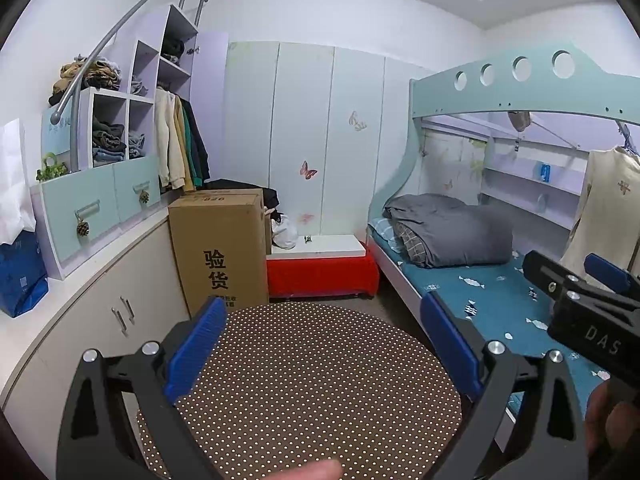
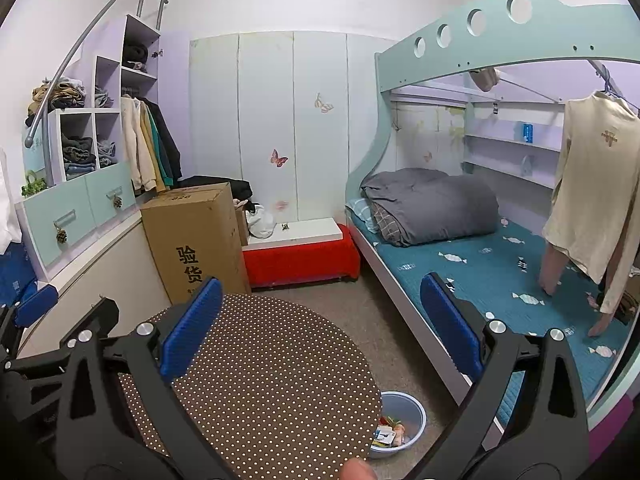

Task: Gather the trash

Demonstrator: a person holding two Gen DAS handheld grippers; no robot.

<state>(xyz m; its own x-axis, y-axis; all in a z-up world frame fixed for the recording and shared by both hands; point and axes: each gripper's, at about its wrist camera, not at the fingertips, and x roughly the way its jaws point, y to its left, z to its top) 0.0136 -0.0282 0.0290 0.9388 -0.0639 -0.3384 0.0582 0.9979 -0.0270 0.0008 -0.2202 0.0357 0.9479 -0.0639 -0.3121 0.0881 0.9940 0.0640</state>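
Two grippers hang side by side above the round brown table with its grid of pale dots, and both sets of tongs are spread wide with nothing between the blue pads: the left gripper frames only bare tabletop, and the right gripper frames tabletop and floor. No loose trash shows on the table from either wrist view. What trash can be seen is already gathered in the round pale blue plastic basin on the grey floor, near the right edge of the table and just beside the near end of the bed with the teal fish-print sheet; it holds small wrappers and scraps, too small to name. The step in hand looks like searching for the next piece. Doing it well probably means tipping the wrists down to sweep the floor around the table and along the bed, keeping both jaws wide, and keeping the two tools apart, since the right one sits close at the left one's right side.
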